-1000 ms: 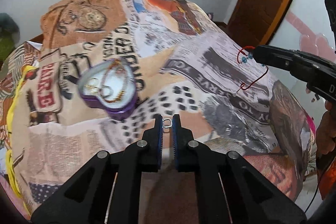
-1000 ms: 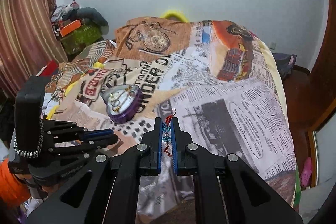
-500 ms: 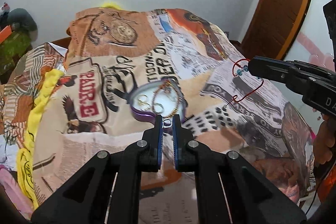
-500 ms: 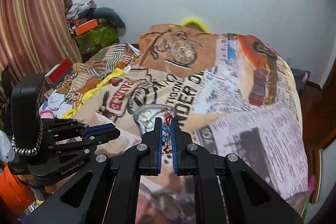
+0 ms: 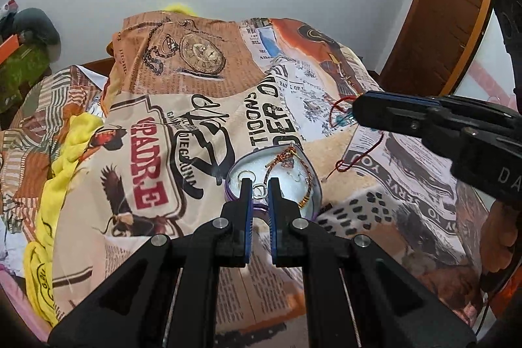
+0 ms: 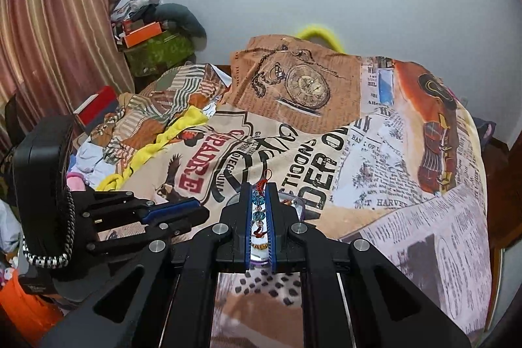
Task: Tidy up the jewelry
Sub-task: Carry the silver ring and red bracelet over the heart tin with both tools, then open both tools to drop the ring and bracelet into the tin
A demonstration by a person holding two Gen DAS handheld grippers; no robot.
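Left wrist view: the left gripper (image 5: 260,185) pinches a small silver ring (image 5: 260,189) over the purple heart-shaped tin (image 5: 313,181); the right gripper (image 6: 260,194) clamps a red-corded blue-beaded bracelet (image 6: 259,204).

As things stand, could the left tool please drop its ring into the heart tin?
Probably yes: the left tool holds the ring right over the open tin, with no lid in the way. The right tool stays off to the side.

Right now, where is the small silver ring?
In the left wrist view, the small silver ring sits between the left gripper fingertips, over the heart-shaped purple box, near the view's centre.
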